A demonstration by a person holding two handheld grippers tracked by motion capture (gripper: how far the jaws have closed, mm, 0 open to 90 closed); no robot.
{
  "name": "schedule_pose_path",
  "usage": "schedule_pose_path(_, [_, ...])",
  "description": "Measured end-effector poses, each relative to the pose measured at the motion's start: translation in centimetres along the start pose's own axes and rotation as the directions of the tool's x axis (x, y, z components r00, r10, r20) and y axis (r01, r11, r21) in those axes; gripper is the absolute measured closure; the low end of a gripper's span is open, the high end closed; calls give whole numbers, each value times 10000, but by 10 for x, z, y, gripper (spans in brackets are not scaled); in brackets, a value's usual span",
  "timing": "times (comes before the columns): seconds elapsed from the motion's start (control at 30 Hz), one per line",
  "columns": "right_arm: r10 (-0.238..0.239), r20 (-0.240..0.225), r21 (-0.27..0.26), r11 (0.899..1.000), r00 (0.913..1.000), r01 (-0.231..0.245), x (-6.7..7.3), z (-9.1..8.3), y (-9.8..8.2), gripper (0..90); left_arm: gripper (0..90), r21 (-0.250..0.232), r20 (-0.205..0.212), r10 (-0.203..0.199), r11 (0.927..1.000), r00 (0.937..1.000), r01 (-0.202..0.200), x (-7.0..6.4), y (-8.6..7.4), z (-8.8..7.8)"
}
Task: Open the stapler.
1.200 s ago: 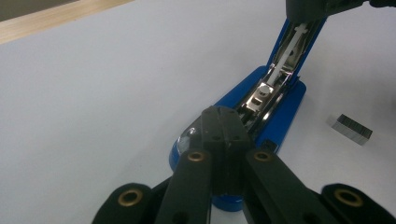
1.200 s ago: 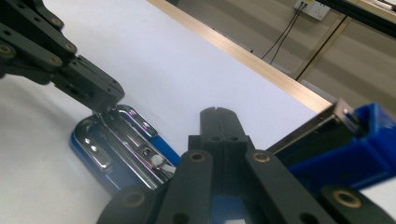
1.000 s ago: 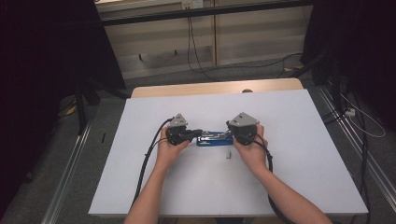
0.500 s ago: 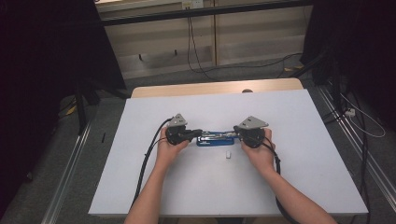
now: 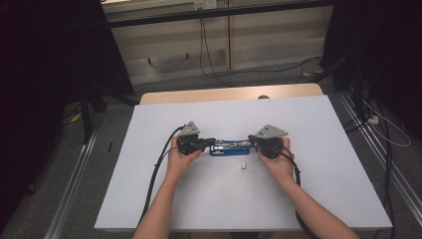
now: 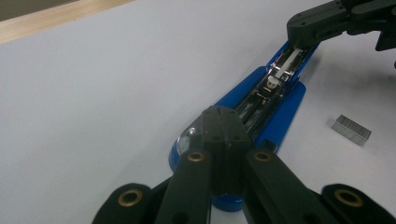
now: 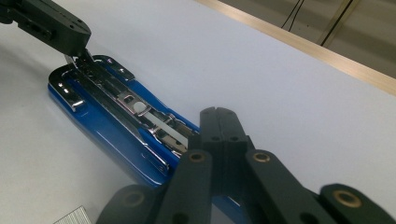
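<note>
**Open stapler, held at both ends**

Rightward since the earlier frame: right gripper [image 5: 255,143], now at the stapler's far end.
Left gripper [image 5: 209,142]: jaws together, tips pressing on the stapler's [image 5: 230,148] left end.
Stapler: blue, opened flat, mid-table [image 5: 149,189].
Right gripper: jaws together on the right end.
Staples [image 5: 242,165]: loose strip, just in front.

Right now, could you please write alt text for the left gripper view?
A blue stapler lies opened on a white table, its metal staple channel exposed. Shut black fingers press on its near end, and a strip of staples lies beside it.
</note>
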State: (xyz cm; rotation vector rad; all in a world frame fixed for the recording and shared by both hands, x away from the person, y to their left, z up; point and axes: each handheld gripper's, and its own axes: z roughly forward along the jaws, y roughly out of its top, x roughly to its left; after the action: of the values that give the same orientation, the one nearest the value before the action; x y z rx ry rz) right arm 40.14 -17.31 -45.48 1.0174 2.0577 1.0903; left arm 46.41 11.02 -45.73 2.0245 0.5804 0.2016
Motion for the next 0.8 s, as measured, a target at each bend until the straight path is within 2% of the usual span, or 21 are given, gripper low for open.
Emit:
schedule_pose_path(0.17, [42, -69, -2, 10000, 10000, -42, -1, 0, 0, 900, 900, -119, -111, 243, 9996, 9996, -244, -2, 3, -2])
schedule_pose_path(0.2, [61, -123, -59, 10000, 9999, -62, -2, -1, 0, 900, 900, -242, -124, 95, 9997, 9999, -97, -4, 4, -3])
schedule_pose_path(0.4, [6, -314, -184, 9998, 9995, -11, -2, -6, 2, 900, 866, -248, -27, -91, 9997, 10000, 90, -4, 5, -3])
schedule_pose_path(0.43, [94, -431, -257, 9996, 9990, -106, -3, -10, 3, 900, 799, -294, -93, -211, 9994, 9997, 209, -5, 6, -4])
schedule_pose_path(0.47, [94, -431, -257, 9996, 9990, -106, -3, -10, 3, 900, 799, -323, -96, -368, 9988, 9993, 364, -5, 7, -4])
schedule_pose_path(0.5, [219, -547, -267, 9994, 9983, -234, -3, -13, 2, 808, 720, -413, -119, -510, 9979, 9986, 505, -5, 7, -6])
schedule_pose_path(0.57, [276, -736, -282, 9992, 9969, -297, -3, -16, 1, 768, 642, -799, 376, -950, 9920, 9948, 978, -4, 10, -10])
schedule_pose_path(0.6, [276, -736, -282, 9992, 9969, -297, -3, -16, 1, 768, 614, -799, 376, -950, 9920, 9948, 978, -4, 10, -10])
schedule_pose_path(0.63, [332, -811, -286, 9990, 9961, -357, -1, -19, -1, 711, 589, -902, 377, -938, 9912, 9949, 968, -5, 13, -15])
schedule_pose_path(0.67, [423, -883, -260, 9987, 9952, -447, 0, -21, -2, 670, 541, -877, 209, -939, 9916, 9954, 954, -6, 14, -17])
schedule_pose_path(0.7, [423, -883, -260, 9987, 9952, -447, 0, -21, -2, 670, 494, -877, 209, -939, 9916, 9954, 954, -6, 14, -17])
schedule_pose_path(0.73, [544, -1021, -202, 9982, 9933, -568, 2, -23, -4, 607, 468, -861, 170, -957, 9916, 9953, 968, -6, 15, -19])
schedule_pose_path(0.8, [600, -1196, -9, 9982, 9910, -605, 6, -25, -5, 535, 372, -768, -120, -764, 9942, 9970, 752, -10, 16, -23])
